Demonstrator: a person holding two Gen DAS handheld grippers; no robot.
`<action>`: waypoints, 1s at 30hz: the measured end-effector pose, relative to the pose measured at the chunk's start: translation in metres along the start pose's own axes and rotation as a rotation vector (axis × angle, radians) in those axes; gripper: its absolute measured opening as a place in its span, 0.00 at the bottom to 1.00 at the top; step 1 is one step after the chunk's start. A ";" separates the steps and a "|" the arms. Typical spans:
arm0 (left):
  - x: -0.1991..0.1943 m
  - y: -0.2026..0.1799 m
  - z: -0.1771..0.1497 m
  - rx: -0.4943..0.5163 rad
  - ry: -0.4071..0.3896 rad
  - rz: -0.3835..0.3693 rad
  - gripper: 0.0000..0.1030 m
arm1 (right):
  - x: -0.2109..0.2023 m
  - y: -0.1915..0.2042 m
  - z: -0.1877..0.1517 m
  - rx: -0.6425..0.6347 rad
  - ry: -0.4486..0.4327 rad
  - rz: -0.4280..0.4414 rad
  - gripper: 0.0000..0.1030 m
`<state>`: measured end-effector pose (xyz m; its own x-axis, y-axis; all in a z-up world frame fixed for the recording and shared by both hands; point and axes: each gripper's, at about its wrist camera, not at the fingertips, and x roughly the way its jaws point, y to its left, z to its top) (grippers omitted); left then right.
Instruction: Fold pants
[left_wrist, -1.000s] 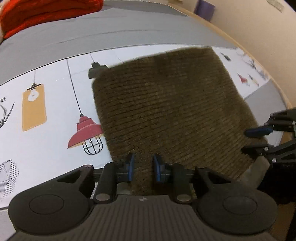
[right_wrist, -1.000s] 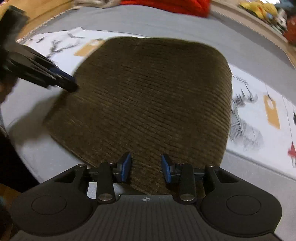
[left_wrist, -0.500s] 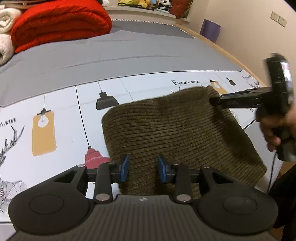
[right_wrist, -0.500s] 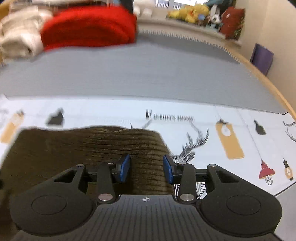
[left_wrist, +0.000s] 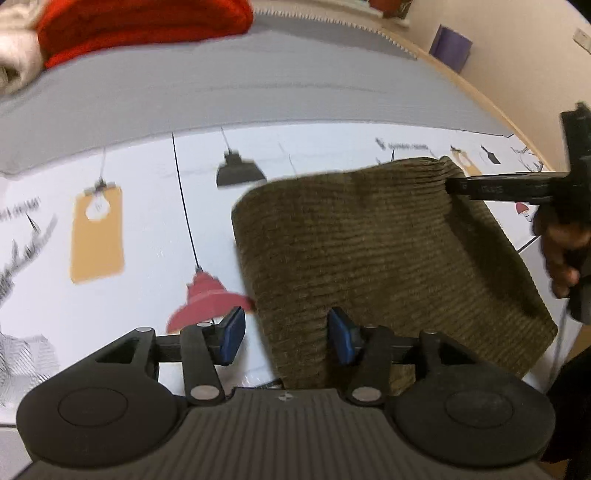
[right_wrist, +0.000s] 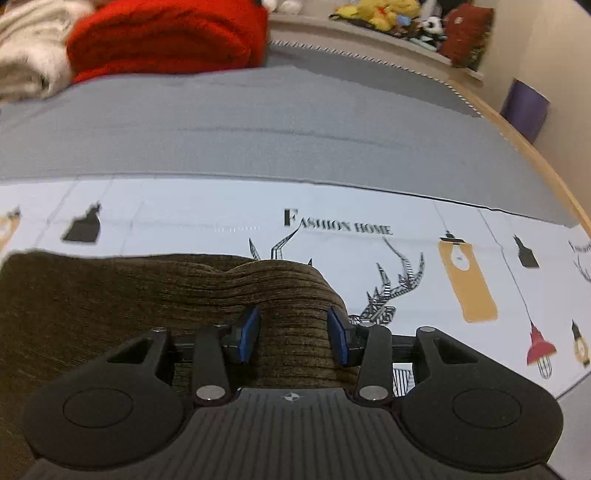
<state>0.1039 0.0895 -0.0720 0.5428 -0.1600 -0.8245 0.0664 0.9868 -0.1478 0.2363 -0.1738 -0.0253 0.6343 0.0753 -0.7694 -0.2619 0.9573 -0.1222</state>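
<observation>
Pants (left_wrist: 388, 258), olive ribbed corduroy folded into a thick rectangle, lie on the printed sheet (left_wrist: 147, 206) near the bed's edge. My left gripper (left_wrist: 284, 334) and right gripper (right_wrist: 293, 334) are both opening, pads clear of the cloth between them. Risk: springy layers could slump open, or a rising pad snag a rib.

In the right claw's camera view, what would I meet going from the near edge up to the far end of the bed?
Right claw, its jaws opening over the cloth → folded brown pants → white printed sheet → grey bedcover → red blanket.
</observation>
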 end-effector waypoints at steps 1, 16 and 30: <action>-0.005 -0.003 -0.001 0.022 -0.020 0.003 0.54 | -0.010 -0.004 0.000 0.024 -0.010 0.015 0.43; -0.031 -0.046 -0.034 0.223 -0.021 0.065 0.69 | -0.100 -0.010 -0.090 -0.013 0.136 0.072 0.58; -0.186 -0.111 -0.050 0.063 -0.366 0.195 0.89 | -0.239 -0.029 -0.115 0.093 -0.330 0.112 0.77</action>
<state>-0.0467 0.0082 0.0706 0.8112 0.0380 -0.5835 -0.0217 0.9992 0.0349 0.0088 -0.2515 0.0898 0.8102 0.2524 -0.5291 -0.2854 0.9582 0.0201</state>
